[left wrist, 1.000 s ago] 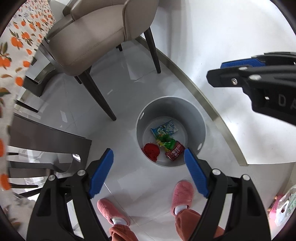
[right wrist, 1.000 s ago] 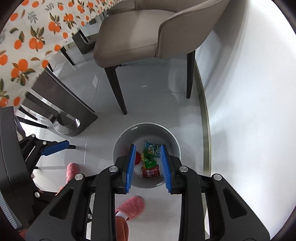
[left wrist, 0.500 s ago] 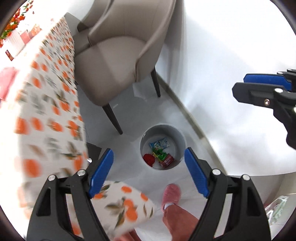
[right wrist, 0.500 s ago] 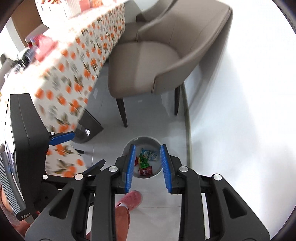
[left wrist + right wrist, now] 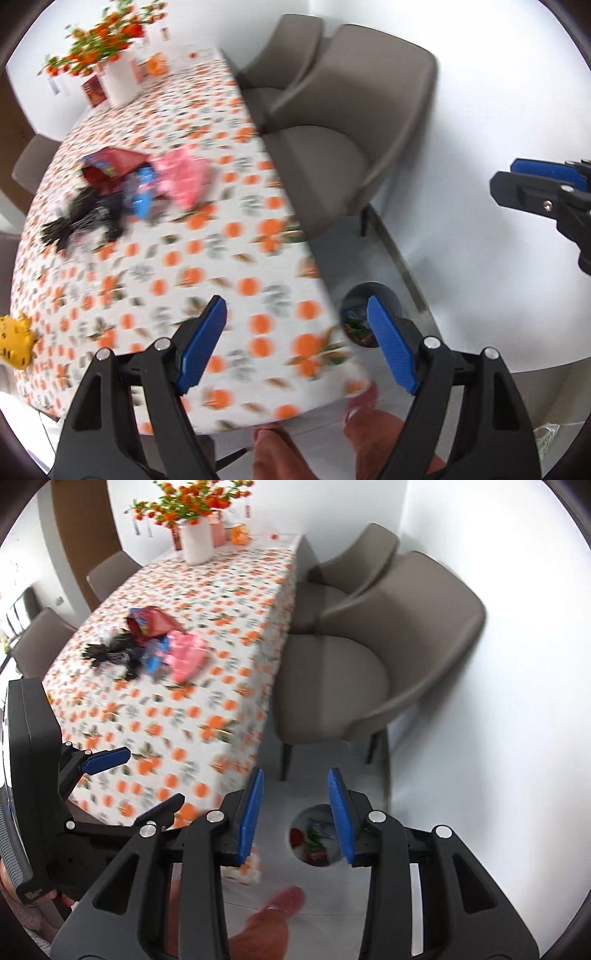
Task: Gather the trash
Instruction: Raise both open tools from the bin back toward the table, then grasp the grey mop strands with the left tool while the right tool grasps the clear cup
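Observation:
A pile of trash lies on the orange-print tablecloth (image 5: 207, 266): a red packet (image 5: 110, 168), a pink wrapper (image 5: 186, 179), a blue wrapper (image 5: 142, 194) and black shreds (image 5: 81, 218). The pile shows in the right wrist view too, with the pink wrapper (image 5: 186, 655) nearest. The grey bin (image 5: 356, 306) stands on the floor below the table corner, with wrappers inside (image 5: 314, 843). My left gripper (image 5: 295, 347) is open and empty above the table's near corner. My right gripper (image 5: 295, 812) is open and empty above the floor beside the bin.
Two taupe chairs (image 5: 347, 679) stand between the table and the white wall. A white vase of orange flowers (image 5: 195, 535) stands at the table's far end. A yellow object (image 5: 14, 343) lies at the table's left edge. Pink slippers and legs are below.
Both grippers have risen from over the bin to above table height, and the view has swung up onto the tabletop. Both stay open and empty.

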A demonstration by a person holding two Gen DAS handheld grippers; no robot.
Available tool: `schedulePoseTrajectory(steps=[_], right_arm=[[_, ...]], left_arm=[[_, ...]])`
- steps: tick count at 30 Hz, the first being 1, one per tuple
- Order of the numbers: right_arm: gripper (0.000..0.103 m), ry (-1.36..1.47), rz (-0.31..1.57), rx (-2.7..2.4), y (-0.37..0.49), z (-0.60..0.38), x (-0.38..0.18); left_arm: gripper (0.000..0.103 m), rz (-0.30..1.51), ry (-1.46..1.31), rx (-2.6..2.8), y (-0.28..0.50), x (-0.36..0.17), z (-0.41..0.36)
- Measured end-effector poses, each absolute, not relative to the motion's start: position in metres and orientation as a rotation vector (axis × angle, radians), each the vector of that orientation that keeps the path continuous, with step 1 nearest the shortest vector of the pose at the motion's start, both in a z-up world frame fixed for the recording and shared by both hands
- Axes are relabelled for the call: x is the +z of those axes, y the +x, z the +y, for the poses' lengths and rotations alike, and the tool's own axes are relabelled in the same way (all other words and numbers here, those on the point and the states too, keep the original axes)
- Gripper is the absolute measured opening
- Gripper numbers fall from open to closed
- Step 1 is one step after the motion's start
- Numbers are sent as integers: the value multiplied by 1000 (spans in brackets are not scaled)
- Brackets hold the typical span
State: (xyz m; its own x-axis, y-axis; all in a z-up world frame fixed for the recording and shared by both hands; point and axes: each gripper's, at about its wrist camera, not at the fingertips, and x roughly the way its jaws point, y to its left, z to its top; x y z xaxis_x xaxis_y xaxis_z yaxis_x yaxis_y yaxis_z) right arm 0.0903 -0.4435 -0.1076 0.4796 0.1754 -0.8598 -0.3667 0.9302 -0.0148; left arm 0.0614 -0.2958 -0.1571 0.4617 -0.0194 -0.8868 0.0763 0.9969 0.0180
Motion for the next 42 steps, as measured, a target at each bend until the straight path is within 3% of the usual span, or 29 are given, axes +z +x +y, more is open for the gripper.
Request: schedulePoseTrajectory(steps=[10,20,32,42], right_arm=[[50,-206,1014,487,94,-282,-110],[50,-277,996,622,105,-142,-140],[44,-473,991,633,110,-58,-235],[35,-462,976,603,131,-46,-248]], left_arm=[[79,1049,35,174,52,-147,-107],[79,1006,17,282,58,-158,33],[79,980,15,225,115,-196,87],[79,980,50,196,168,-220,93]])
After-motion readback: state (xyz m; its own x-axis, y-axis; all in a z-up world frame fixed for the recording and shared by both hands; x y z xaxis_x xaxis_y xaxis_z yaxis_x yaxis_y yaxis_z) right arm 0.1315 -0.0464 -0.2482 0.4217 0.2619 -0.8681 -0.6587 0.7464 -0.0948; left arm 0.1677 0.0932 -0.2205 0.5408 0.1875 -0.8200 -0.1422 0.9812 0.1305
